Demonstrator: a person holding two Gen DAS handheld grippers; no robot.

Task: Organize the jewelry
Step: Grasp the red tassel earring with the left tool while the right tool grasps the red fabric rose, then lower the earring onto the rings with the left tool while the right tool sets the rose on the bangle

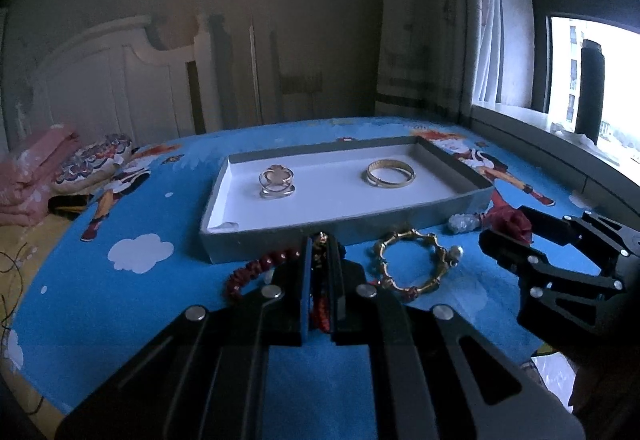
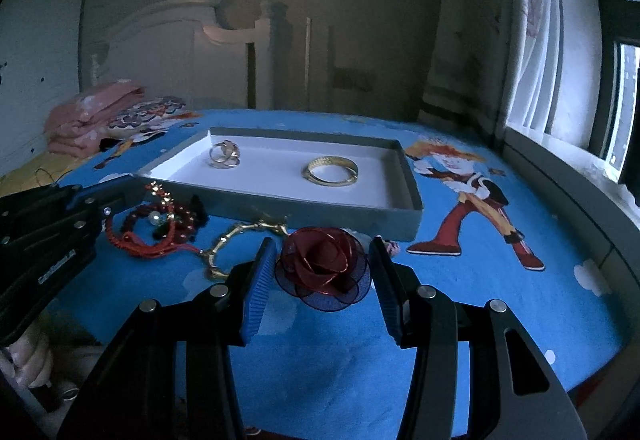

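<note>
Right gripper, jaws apart, straddles red wire rose on blue cloth just in front of grey tray, while left gripper, nearer beads, pinches red bead bracelet w/ tray dead ahead.

My left gripper is pinched on the dark red beaded bracelet, just short of the shallow grey cardboard tray's near wall, which bars a low path forward. Inside, bare white floor lies between the silver openwork ring and the gold bangle. The gold bamboo-link bracelet lies close on the right. My right gripper straddles the red wire-mesh rose; open blue cloth lies beyond it.
</note>
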